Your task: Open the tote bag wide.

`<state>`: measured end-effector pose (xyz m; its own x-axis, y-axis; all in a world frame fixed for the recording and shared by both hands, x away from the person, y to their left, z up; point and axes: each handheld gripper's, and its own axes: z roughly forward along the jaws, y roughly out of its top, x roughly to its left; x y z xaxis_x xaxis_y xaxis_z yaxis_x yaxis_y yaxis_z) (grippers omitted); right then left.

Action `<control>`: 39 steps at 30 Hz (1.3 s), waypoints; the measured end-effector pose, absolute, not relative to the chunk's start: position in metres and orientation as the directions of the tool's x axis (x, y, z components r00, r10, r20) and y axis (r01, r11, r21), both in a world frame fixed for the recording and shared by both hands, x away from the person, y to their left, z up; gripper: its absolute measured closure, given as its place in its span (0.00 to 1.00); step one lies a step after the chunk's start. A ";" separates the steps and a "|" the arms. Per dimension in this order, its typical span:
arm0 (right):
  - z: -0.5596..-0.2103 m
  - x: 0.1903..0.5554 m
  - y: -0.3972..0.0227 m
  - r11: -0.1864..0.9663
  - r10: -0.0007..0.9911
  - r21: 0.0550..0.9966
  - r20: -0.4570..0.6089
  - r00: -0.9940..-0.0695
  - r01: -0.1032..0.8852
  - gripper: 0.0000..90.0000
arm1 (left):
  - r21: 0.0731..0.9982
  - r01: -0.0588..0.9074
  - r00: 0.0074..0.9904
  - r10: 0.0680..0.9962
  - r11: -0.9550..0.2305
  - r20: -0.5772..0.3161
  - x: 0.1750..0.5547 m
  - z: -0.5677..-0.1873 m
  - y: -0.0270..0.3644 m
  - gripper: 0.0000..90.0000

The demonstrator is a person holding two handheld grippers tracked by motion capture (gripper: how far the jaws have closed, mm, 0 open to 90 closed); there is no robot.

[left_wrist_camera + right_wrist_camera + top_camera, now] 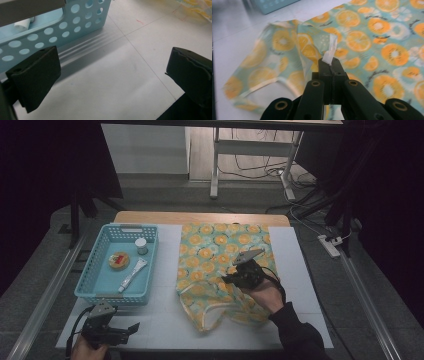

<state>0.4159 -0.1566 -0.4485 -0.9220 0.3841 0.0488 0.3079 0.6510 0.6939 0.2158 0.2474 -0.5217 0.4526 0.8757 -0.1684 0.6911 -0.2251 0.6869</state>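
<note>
White table (pixel 165 320), right claw (pixel 329 61) pinching cloth (pixel 367 40) hem (perhaps lifted)

- One orange-slice print garment (pixel 220 265), spread flat on the table.
- One light blue perforated basket (pixel 90 280).
- Three things in the basket: one small white-capped jar (pixel 141 245), one round yellow tin (pixel 119 260), one white tube (pixel 132 274).
- Two handheld grippers: left gripper (pixel 131 328), right gripper (pixel 227 280).
- One white table mat (pixel 165 320).
</note>
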 end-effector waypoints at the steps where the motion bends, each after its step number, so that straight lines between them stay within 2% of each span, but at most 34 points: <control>1: -0.449 0.421 -0.155 0.648 0.386 0.696 0.049 -0.921 0.308 0.99 | 0.687 0.691 0.452 0.876 -0.224 -0.169 0.216 -0.522 0.247 0.00; 6: -0.458 0.447 -0.151 0.642 0.408 0.696 0.044 -0.912 0.321 0.99 | 0.687 0.692 0.452 0.875 -0.222 -0.172 0.216 -0.522 0.248 0.00; 21: -0.485 0.494 -0.143 0.654 0.441 0.681 0.013 -0.897 0.331 0.99 | 0.685 0.693 0.450 0.876 -0.223 -0.171 0.216 -0.522 0.248 0.00; 35: -0.519 0.513 -0.139 0.675 0.477 0.648 -0.019 -0.879 0.353 0.97 | 0.683 0.695 0.452 0.876 -0.226 -0.169 0.216 -0.522 0.247 0.00; 37: -0.519 0.513 -0.140 0.673 0.482 0.646 -0.013 -0.876 0.360 0.95 | 0.683 0.694 0.452 0.876 -0.227 -0.168 0.216 -0.522 0.247 0.00; 39: -0.514 0.512 -0.141 0.659 0.499 0.659 -0.022 -0.866 0.363 0.82 | 0.684 0.693 0.452 0.876 -0.227 -0.166 0.216 -0.522 0.247 0.00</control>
